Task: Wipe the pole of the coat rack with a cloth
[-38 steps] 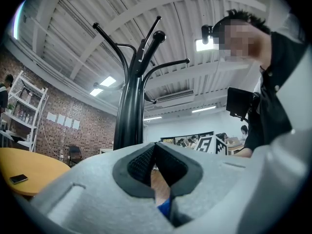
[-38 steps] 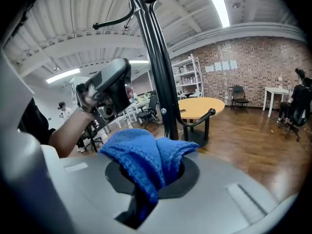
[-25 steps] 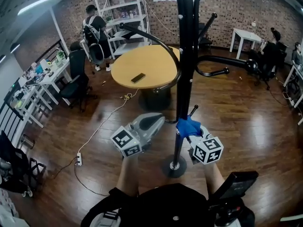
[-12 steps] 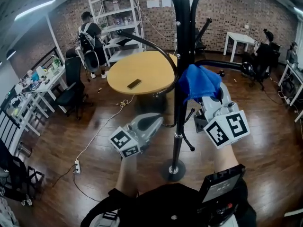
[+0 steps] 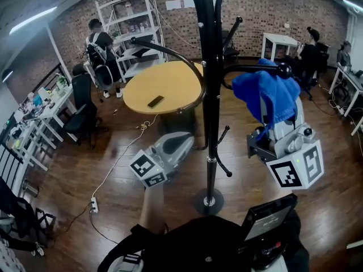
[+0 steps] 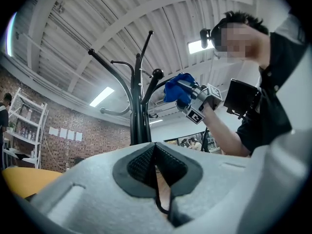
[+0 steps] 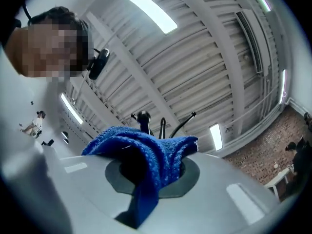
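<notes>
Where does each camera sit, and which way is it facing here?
Head view: on the person's head, steeply down at the coat rack; the left forearm, left gripper, right gripper show.
Left gripper view: on that gripper, tilted up to the ceiling; its shut jaws show.
Right gripper view: on that gripper, facing the ceiling; jaws grip the blue cloth.
Shared: all show the coat rack.

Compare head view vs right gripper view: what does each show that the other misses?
Head view only: left gripper, round table, coat rack base, floor. Right gripper view only: ceiling lights, and the right gripper with its jaws shut on the blue cloth. Both: blue cloth, coat rack hooks.
</notes>
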The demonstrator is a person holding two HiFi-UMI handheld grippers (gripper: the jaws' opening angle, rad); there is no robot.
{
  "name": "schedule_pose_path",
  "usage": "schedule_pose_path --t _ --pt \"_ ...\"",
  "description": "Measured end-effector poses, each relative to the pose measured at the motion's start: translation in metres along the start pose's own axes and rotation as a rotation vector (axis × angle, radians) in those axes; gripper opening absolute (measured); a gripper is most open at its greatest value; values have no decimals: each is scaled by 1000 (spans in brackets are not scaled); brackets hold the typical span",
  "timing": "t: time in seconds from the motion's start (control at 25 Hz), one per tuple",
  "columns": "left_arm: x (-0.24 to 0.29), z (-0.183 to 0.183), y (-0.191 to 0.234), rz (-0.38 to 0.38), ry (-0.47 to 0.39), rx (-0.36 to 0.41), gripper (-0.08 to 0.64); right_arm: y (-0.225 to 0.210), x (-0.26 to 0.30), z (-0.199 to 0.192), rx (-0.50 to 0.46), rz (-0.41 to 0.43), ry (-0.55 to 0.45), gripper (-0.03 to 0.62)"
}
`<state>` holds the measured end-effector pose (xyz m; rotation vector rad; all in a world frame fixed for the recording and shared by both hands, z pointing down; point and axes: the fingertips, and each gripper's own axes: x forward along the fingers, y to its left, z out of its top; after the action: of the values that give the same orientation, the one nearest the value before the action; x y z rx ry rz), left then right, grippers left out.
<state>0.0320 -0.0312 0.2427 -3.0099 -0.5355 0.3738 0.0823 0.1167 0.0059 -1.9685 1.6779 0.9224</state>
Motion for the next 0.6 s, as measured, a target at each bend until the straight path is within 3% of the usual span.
schedule_pose_path --t 0.16,0.28,0.48,0.6 --pt "-6 -5 4 16 9 -16 -3 1 22 -91 20 27 237 38" --pt "-11 -9 6 31 14 -23 -3 2 18 -160 98 46 374 40" --pt "-15 -17 9 58 20 -37 -3 10 -45 -234 208 59 540 40" --pt "-10 -25 9 58 32 -51 -3 16 -96 -289 303 84 721 40"
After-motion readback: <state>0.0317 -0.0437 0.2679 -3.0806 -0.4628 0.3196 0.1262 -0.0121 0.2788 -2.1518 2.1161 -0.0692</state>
